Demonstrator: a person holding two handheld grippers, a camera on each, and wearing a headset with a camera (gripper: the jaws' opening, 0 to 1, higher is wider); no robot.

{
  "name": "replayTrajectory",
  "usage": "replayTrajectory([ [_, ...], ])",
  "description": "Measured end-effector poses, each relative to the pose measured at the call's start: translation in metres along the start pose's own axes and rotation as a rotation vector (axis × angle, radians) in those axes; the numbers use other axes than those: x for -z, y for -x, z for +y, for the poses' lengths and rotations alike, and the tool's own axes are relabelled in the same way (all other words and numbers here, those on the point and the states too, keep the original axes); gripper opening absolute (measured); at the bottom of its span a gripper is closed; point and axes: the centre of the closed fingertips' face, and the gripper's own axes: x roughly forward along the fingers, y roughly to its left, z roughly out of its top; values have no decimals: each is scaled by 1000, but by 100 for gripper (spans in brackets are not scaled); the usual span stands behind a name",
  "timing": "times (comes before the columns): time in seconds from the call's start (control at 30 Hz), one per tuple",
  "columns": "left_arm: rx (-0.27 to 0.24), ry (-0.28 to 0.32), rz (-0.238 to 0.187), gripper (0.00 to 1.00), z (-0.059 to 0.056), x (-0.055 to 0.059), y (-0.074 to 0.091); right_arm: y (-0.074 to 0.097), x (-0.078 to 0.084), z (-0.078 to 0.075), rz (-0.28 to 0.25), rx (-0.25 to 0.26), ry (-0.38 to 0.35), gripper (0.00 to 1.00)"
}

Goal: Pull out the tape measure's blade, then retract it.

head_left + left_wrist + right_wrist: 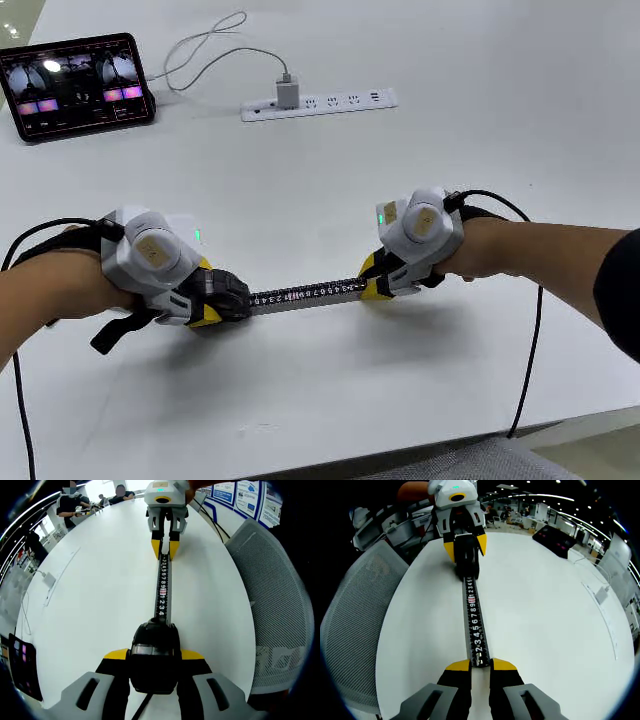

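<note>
A white workbench (420, 150) carries a tablet (78, 85) and a power strip (320, 102) at its far side. Near the front edge, the left gripper (212, 300) clamps the tape measure's black case (155, 652). The right gripper (481, 666) pinches the tip of the blade (474, 625), which stretches straight between them just above the surface

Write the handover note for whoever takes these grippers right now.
The left gripper is shut on the tape measure's black case, low over the white table.
The right gripper is shut on the tip of the blade.
The blade is out a short way, stretched straight between the two grippers with its numbers facing up.
Done: the pull-out. Left: let the blade retract into the case.
</note>
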Motion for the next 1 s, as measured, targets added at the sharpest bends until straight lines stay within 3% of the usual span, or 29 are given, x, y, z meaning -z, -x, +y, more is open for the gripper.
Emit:
replayTrajectory([
  [1.0, -2, 4, -4, 31, 0, 0, 0, 9, 12, -1, 19, 3, 0, 8],
])
